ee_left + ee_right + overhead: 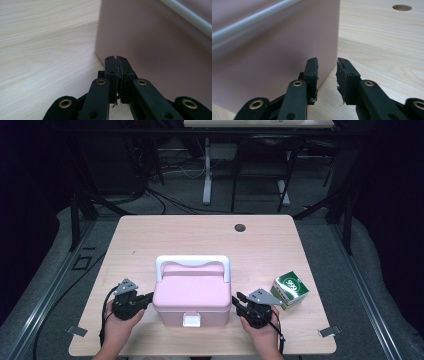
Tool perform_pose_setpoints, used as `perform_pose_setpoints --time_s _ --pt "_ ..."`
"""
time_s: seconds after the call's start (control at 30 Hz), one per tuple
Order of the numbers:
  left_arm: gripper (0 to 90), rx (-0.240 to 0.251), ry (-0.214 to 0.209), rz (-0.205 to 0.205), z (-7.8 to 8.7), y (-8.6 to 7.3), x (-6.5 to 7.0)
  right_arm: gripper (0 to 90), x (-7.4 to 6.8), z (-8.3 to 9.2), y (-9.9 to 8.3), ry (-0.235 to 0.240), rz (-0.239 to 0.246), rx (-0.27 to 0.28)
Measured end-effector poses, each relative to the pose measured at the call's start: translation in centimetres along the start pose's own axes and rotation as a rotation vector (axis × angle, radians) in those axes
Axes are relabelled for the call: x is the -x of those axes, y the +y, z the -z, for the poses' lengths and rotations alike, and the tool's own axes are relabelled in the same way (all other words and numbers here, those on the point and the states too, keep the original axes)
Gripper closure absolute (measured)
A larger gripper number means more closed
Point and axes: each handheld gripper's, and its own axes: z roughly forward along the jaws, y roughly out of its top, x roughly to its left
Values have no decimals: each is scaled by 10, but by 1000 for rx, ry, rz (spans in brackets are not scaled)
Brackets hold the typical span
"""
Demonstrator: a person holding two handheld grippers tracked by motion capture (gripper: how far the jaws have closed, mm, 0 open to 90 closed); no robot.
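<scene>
At the left of the high view, the left gripper (146, 298) sat low on the wooden table (200, 232), its jaws pressed fully together with nothing between them, tips aimed at the left end wall of the pink lidded box (192, 295). In the left gripper view that wall (160, 50) rose just ahead and to the right of the closed tips; I could not tell whether they touched it.

The box stood near the table's front edge, between the two hands, its long axis running side to side, white handle (193, 262) folded toward the rear and white latch (191, 320) facing the person.

The right gripper (239, 301) mirrored the left at the box's right end, jaws parted by a narrow gap, holding nothing; in its own view the box's corner edge (337, 37) stood just beyond the gap. Both hands looked equally near.

A green carton (289, 290) lay close behind the right gripper, limiting room on that side; the left side and the far half of the table were open.
</scene>
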Motion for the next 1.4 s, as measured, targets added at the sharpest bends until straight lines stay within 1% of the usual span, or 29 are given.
perform_pose_setpoints --time_s 0.03,0.07,0.1,0.13,0.17,0.2,0.23,0.27,0.33,0.4,0.5,0.53,0.57,0.6,0.63,0.7,0.73,0.77,0.83,0.87,0.9,0.97,1.0,1.07,1.13,1.2,1.27,1.3,1.4 --pt "871 6 -12 -9 -1 0 3 693 -1 1 1 -3 10 -17" --pt "878 3 -2 -29 -1 1 6 697 -2 1 1 6 11 -17" --pt "885 6 18 -46 -1 1 9 697 -3 0 1 5 12 3" --pt "891 9 17 -46 -1 1 10 716 -4 0 1 0 12 8" --pt "894 15 1 -43 0 1 10 749 -4 2 1 11 21 -14" --pt "895 20 -12 -40 1 1 11 778 -5 2 2 3 23 -16" --pt "896 22 -15 -43 1 2 12 800 -6 2 2 -4 31 -6" --pt "896 19 -14 -53 2 2 14 815 -7 4 3 -3 39 -19" --pt "896 20 6 -77 1 2 21 868 -9 6 3 -58 46 -33" --pt "896 17 -3 -74 2 1 22 898 -8 7 3 -29 29 -29" --pt "897 11 -5 -73 4 0 23 900 -8 9 3 -23 25 -37" --pt "897 10 -6 -71 5 0 23 900 -8 8 2 -13 20 -25" --pt "897 13 -6 -64 5 -1 23 900 -8 9 2 -8 20 -28" --pt "897 4 -3 -69 7 -1 23 900 -9 11 2 -7 23 -46" --pt "898 3 -2 -68 8 -2 23 900 -10 11 2 8 22 -43" --pt "898 7 2 -65 8 -2 23 900 -12 11 1 5 24 -39" --pt "898 6 6 -52 10 -3 22 900 -13 12 1 15 29 -45" --pt "898 -3 1 -49 13 -4 22 900 -16 15 0 25 39 -54" --pt "898 -1 0 -47 14 -5 22 900 -18 17 -1 27 45 -56" --pt "898 -6 -2 -51 16 -7 23 900 -19 18 -1 32 38 -58" --pt "898 -4 -4 -47 16 -7 24 900 -19 19 -2 44 42 -58" --pt "898 -13 -11 -59 18 -8 26 900 -21 23 -3 23 45 -71" --pt "898 -17 -14 -60 19 -9 26 900 -21 24 -4 40 44 -72" --pt "898 -20 -25 -53 20 -11 27 900 -22 26 -5 50 44 -89" --pt "898 -26 -27 -59 20 -12 27 900 -23 27 -8 48 60 -92" --pt "898 -27 -26 -57 20 -11 28 900 -23 27 -7 40 69 -99" --pt "898 -27 -32 -53 20 -11 27 900 -22 25 -7 37 57 -94" --pt "898 -29 -41 -47 20 -11 26 900 -21 25 -7 43 58 -90" --pt "897 -29 -44 -45 20 -11 25 899 -20 24 -7 44 61 -94"
